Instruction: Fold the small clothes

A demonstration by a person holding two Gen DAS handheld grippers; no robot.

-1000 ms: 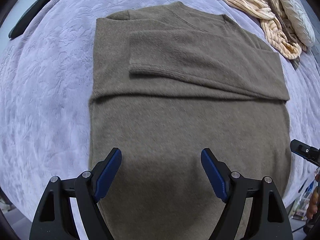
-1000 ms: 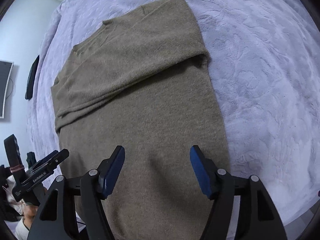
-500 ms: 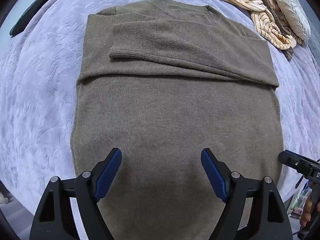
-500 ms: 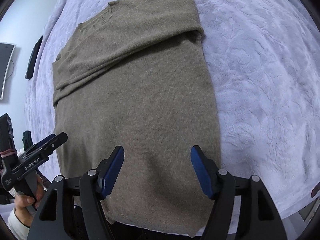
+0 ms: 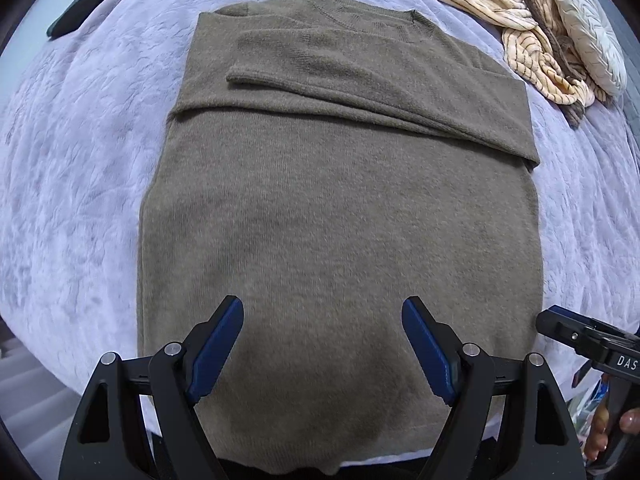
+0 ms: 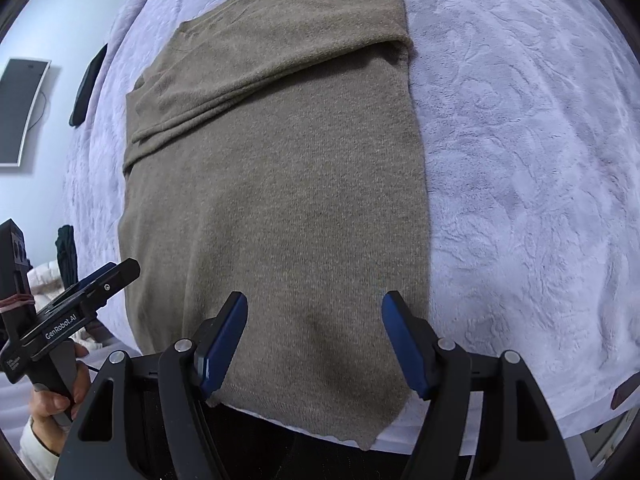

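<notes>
An olive-brown knit sweater (image 5: 340, 208) lies flat on a lavender bedspread (image 5: 72, 184), neck at the far end, both sleeves folded across the chest. Its hem hangs a little over the near bed edge. My left gripper (image 5: 322, 312) hovers open above the lower part of the sweater, nothing between its blue pads. In the right wrist view the same sweater (image 6: 280, 184) fills the middle. My right gripper (image 6: 314, 306) hangs above the hem, its jaws opening, empty. Each gripper shows at the edge of the other's view: the right one (image 5: 588, 344) and the left one (image 6: 80, 300).
A heap of cream striped knitwear (image 5: 532, 36) and a pale cushion (image 5: 588, 28) lie at the far right of the bed. A dark flat object (image 5: 92, 0) rests at the far left. A wall screen (image 6: 20, 112) hangs beyond the bed. A person's hand (image 6: 52, 396) holds the left gripper.
Both grippers have drawn back toward the near bed edge, so the sweater's hem now shows in both views. The right jaws stand slightly wider. The sweater itself has not moved.
</notes>
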